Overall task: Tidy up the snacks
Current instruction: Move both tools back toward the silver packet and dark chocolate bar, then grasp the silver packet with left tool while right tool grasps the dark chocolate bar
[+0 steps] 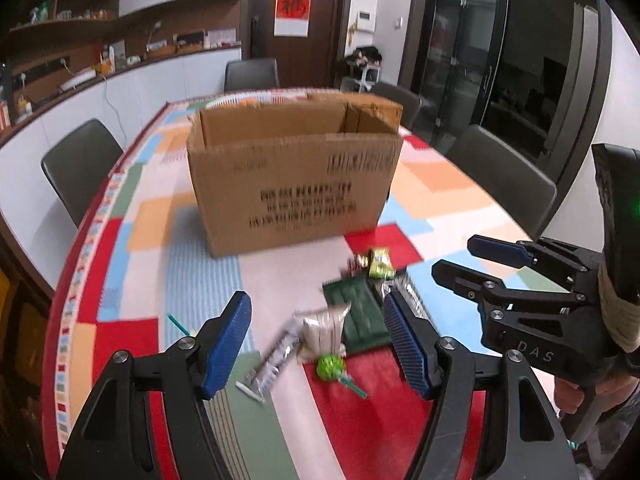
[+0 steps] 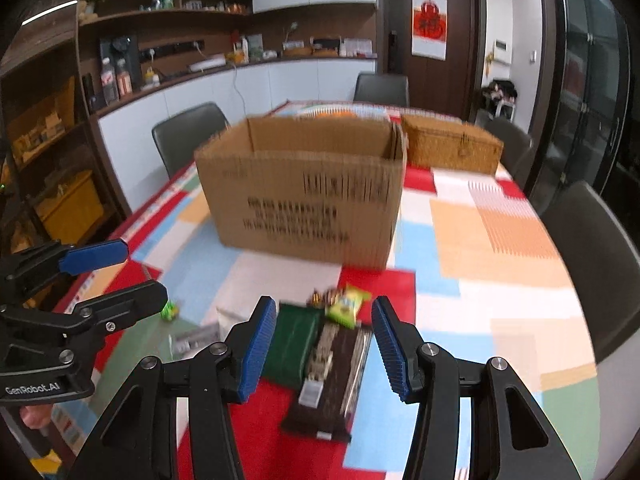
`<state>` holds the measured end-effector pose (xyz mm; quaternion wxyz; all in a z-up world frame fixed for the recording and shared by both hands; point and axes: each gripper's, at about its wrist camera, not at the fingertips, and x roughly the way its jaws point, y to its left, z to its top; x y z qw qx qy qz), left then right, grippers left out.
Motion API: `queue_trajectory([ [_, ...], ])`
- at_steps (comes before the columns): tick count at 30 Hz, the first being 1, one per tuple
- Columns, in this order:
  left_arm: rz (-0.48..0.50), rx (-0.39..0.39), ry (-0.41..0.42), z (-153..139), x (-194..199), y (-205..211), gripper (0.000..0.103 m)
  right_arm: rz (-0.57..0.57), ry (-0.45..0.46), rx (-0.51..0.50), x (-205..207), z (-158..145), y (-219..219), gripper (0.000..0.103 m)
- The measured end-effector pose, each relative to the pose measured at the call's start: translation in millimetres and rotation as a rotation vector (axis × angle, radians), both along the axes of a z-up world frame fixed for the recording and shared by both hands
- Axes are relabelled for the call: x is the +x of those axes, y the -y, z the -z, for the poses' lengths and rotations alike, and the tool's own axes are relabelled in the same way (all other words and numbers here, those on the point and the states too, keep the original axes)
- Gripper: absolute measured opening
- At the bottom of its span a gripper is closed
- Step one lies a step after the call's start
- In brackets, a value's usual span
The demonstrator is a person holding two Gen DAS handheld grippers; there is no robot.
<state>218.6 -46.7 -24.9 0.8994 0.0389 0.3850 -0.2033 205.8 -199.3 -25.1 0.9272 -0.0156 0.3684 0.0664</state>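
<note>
An open cardboard box [image 1: 296, 176] [image 2: 304, 200] stands mid-table. Before it lie loose snacks: a dark green packet [image 1: 358, 312] [image 2: 290, 340], a beige packet [image 1: 324, 330], a silver stick pack [image 1: 272, 360], a green lollipop [image 1: 330, 368], a yellow-green packet [image 1: 378, 262] [image 2: 344, 306] and a dark brown bar [image 2: 326, 384]. My left gripper [image 1: 316, 344] is open and empty above the beige packet. My right gripper [image 2: 324, 352] is open and empty above the brown bar; it also shows in the left wrist view [image 1: 460, 260].
The table has a colourful patchwork cloth [image 2: 480, 240]. A woven basket [image 2: 452, 146] stands behind the box on the right. Dark chairs [image 1: 80, 168] [image 2: 592, 256] ring the table. A green straw [image 1: 176, 322] lies at the left.
</note>
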Motion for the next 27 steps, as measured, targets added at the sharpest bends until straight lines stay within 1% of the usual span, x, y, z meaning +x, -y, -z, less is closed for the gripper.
queue_trajectory([
  [7,0.026,-0.012,-0.100,31,5,3,0.066,0.019,-0.091,0.014,1,29,5,0.051],
  [9,0.029,-0.015,-0.128,40,7,3,0.061,0.024,-0.117,0.019,3,38,7,0.051],
  [15,0.045,-0.010,-0.187,61,14,7,0.057,0.045,-0.193,0.024,10,62,11,0.051],
  [19,0.052,-0.010,-0.215,70,21,10,0.056,0.061,-0.224,0.030,16,71,13,0.051],
  [21,0.055,-0.009,-0.226,74,25,12,0.054,0.070,-0.238,0.037,20,75,15,0.051],
  [27,0.059,-0.031,-0.259,81,39,16,0.051,0.079,-0.267,0.052,31,86,15,0.051],
])
